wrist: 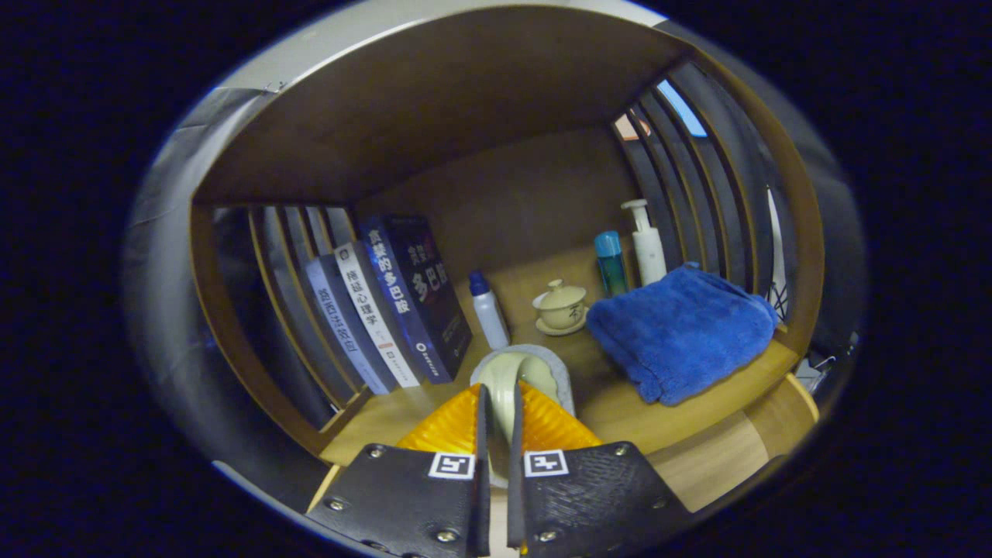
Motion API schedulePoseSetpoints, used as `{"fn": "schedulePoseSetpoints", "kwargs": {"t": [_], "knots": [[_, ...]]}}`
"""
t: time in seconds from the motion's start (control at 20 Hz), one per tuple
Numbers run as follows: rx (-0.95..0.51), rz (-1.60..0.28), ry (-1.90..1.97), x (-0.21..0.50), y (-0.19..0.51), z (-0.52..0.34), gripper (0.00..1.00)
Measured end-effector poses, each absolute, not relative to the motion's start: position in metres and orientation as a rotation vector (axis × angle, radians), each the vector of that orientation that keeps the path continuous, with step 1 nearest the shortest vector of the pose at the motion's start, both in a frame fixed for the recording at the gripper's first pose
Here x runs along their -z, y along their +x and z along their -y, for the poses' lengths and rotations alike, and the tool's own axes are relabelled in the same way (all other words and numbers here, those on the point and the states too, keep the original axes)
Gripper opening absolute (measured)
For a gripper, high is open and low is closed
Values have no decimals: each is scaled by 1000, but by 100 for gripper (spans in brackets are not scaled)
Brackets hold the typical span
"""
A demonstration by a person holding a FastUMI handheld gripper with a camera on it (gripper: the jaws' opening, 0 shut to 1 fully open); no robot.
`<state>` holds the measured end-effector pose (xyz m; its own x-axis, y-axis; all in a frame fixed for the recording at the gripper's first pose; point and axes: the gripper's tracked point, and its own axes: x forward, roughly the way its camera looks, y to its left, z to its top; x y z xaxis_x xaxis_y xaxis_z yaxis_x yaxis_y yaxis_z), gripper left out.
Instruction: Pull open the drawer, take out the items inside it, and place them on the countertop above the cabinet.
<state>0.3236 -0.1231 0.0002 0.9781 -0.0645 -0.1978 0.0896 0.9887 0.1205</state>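
My gripper [500,397] is shut on the curved handle of a pale mug [542,370] with a grey rim. Both fingers press on the handle from either side. The mug is at the front of the wooden countertop [620,415], inside a slatted wooden alcove; whether it rests on the wood or hangs just above it I cannot tell. The fingers hide the mug's lower part.
Several books [391,306] lean at the left. Just beyond the mug stands a small white bottle with a blue cap [488,310], then a lidded teacup on a saucer [560,306]. A folded blue towel [682,333] lies right, with a teal bottle [611,263] and white pump bottle [647,244] behind it.
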Motion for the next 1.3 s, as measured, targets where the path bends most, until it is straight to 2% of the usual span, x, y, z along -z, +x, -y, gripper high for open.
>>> {"fn": "schedulePoseSetpoints", "kwargs": {"t": [0.25,0.8,0.95,1.05,1.3], "knots": [[95,-205,188,23,355,126,9],[163,-181,285,28,392,149,9],[188,-187,265,25,390,150,15],[215,-221,275,26,383,154,23],[266,-265,215,19,353,158,83]]}}
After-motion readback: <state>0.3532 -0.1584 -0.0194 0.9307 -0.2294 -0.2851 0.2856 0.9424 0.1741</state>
